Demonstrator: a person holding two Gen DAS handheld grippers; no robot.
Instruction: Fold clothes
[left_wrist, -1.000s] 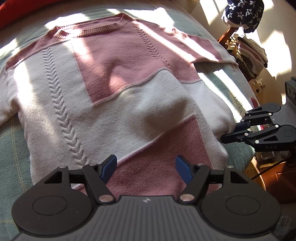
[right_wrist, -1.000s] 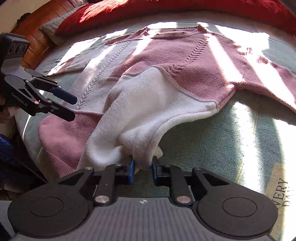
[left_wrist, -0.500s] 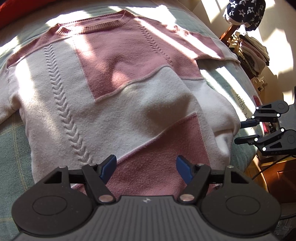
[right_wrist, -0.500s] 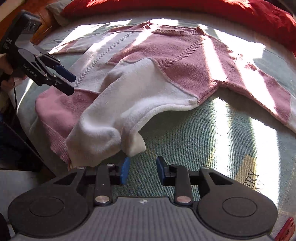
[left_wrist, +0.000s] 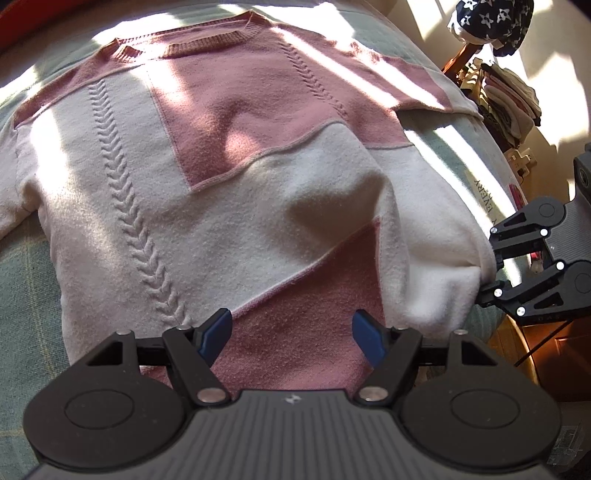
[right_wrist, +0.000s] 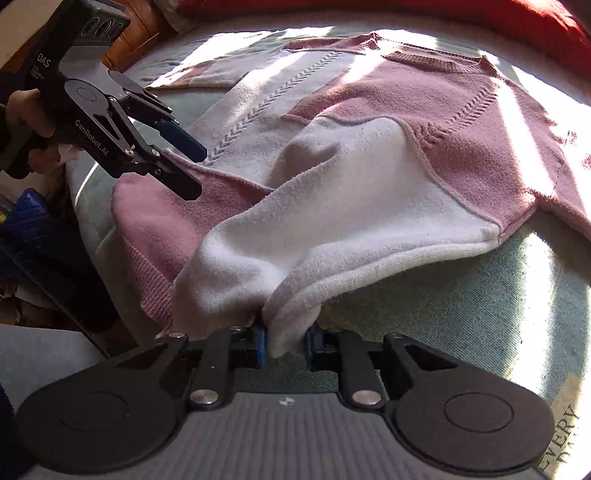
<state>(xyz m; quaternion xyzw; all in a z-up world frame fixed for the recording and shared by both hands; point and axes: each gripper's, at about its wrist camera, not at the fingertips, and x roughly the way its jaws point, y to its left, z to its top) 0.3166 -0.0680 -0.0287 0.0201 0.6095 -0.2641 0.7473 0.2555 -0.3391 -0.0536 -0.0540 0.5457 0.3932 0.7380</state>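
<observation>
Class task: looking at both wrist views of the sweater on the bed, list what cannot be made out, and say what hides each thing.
1. Sweater hem corner inside the right gripper: right wrist view, covered by bunched fabric.
2. Sweater's far sleeve end: left wrist view, cut off by the left edge.
3. Printed words on the bedspread: both views, cut off and distorted.
4. Hem under the left gripper: hidden by its body.

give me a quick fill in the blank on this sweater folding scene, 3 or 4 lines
1. The right gripper is shut on the sweater's ____ corner of the hem.
2. The left gripper has its jaws ____, hovering over the sweater.
3. The sweater lies on a ____ bedspread.
4. The ribbed neckline is coloured ____.

Missing words: white; open; green; pink
</observation>
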